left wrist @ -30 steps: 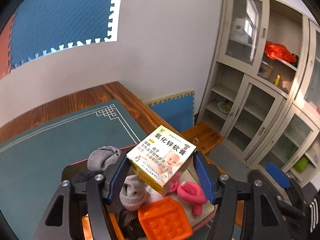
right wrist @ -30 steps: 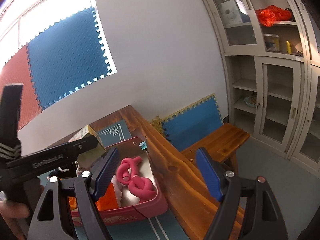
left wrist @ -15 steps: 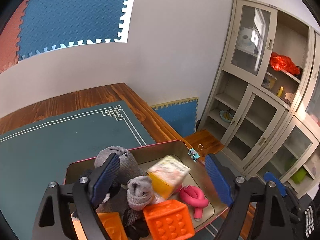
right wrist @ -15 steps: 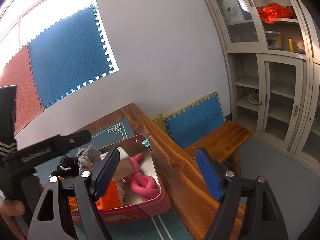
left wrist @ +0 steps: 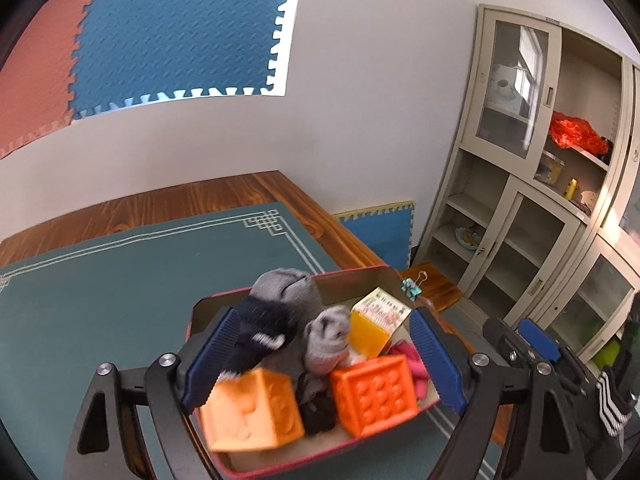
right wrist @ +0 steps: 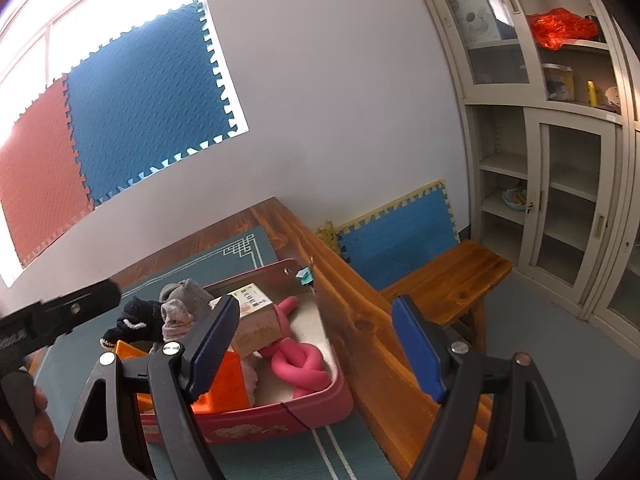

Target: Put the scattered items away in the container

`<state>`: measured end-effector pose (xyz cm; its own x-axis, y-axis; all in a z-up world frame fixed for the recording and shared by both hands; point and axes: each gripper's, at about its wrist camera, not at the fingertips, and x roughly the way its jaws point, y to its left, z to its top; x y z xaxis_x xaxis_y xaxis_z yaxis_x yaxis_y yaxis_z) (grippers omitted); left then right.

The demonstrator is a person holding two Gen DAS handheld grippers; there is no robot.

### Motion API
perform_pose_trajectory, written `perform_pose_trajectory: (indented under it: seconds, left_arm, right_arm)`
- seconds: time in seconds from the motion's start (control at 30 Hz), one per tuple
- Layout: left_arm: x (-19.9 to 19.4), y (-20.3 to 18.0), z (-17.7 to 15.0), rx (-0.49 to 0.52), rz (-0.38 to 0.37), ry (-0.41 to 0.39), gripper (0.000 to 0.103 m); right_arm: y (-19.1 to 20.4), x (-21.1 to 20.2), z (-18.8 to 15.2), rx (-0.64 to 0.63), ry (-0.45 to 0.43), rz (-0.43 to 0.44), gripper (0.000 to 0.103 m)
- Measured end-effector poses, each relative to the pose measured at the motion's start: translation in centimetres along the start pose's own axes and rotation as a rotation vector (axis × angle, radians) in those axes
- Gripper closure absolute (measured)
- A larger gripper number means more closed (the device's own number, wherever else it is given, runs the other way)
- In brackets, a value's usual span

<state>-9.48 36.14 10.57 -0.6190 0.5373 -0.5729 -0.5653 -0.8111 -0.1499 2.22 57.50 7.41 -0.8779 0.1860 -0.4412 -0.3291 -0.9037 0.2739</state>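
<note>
A red tin container [left wrist: 360, 274] sits on the green mat, holding two orange cubes [left wrist: 374, 394], grey socks [left wrist: 288, 286], a dark sock [left wrist: 260, 330] and a pink knotted tube [right wrist: 300, 364]. The yellow-and-white ointment box [left wrist: 378, 322] lies tilted among them. My left gripper [left wrist: 323, 314] hovers above the container's near side, open, with nothing between its pads. My right gripper [right wrist: 314, 302] stands open and empty at the container's [right wrist: 260, 420] right front. The ointment box [right wrist: 256, 316] shows behind its left pad.
A teal binder clip [left wrist: 412, 286] is clipped on the container's far right corner. The green mat [left wrist: 120, 280] covers the wooden table. To the right are a wooden bench [right wrist: 448, 276], a blue foam mat and a glass-door cabinet [right wrist: 560, 160]. A hand [right wrist: 24, 412] holds the left gripper.
The left gripper opened and let go of the ointment box, which now lies in the container. It then drew back toward the near side. The right gripper stayed still.
</note>
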Motion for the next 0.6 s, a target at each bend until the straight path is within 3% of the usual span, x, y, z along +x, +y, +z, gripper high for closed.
perform_pose_trajectory:
  seconds: [0.3, 0.43, 0.6]
  left_arm:
    - [-3.5, 3.1, -3.3, -0.064, 0.076, -0.011, 0.014]
    - [-4.9, 4.9, -5.4, -0.104, 0.124, -0.001, 0.014]
    - [-6.6, 6.3, -8.0, -0.084, 0.191, 0.006, 0.014]
  right_arm:
    - [1.2, 0.5, -0.9, -0.042, 0.025, 0.041, 0.021]
    - [2.1, 0.9, -2.1, -0.089, 0.087, 0.095, 0.020]
    - [4.0, -0.1, -4.8, -0.188, 0.185, 0.190, 0.020]
